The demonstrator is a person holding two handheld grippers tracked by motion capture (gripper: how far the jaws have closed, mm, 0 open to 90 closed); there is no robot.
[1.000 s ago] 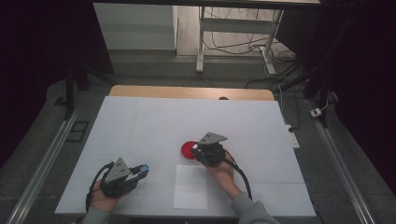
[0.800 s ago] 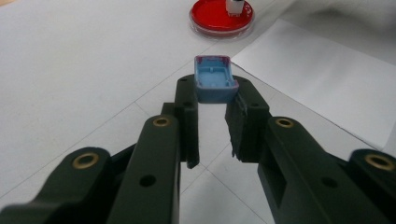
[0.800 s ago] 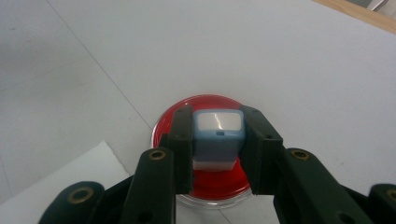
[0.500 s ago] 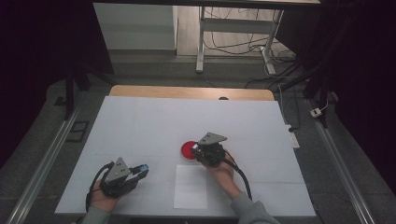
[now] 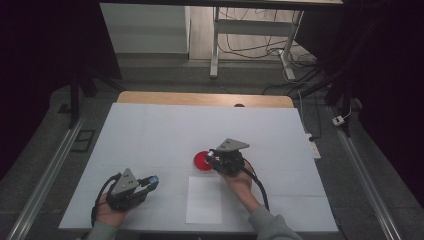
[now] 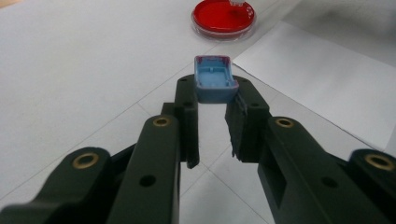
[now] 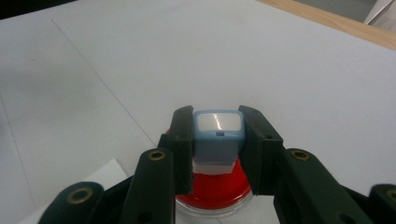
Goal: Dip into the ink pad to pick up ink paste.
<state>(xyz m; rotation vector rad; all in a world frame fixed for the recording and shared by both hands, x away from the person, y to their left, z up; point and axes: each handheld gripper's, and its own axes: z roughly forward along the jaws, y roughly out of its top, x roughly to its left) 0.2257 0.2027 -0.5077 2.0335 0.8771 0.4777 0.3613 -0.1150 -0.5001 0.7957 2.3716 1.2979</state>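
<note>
High view: left hand-held gripper [image 5: 150, 182] near tabletop [image 5: 150, 135] front edge, clenched on blue cap [image 6: 214, 78]; right hand-held gripper [image 5: 212, 158] over red dish [image 5: 202, 161], grasping blue-and-white block [image 7: 217, 135] directly above dish. White paper sheet [image 5: 204, 199] flat just beside dish, nearer front edge.

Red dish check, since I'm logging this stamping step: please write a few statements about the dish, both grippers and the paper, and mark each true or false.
1. The right gripper is shut on a blue stamp. True.
2. The stamp hangs over the red dish. True.
3. The left gripper is empty. False: it is shut on a blue cap.
4. The white paper sheet lies under the dish. False: it lies beside it, nearer the person.
</note>
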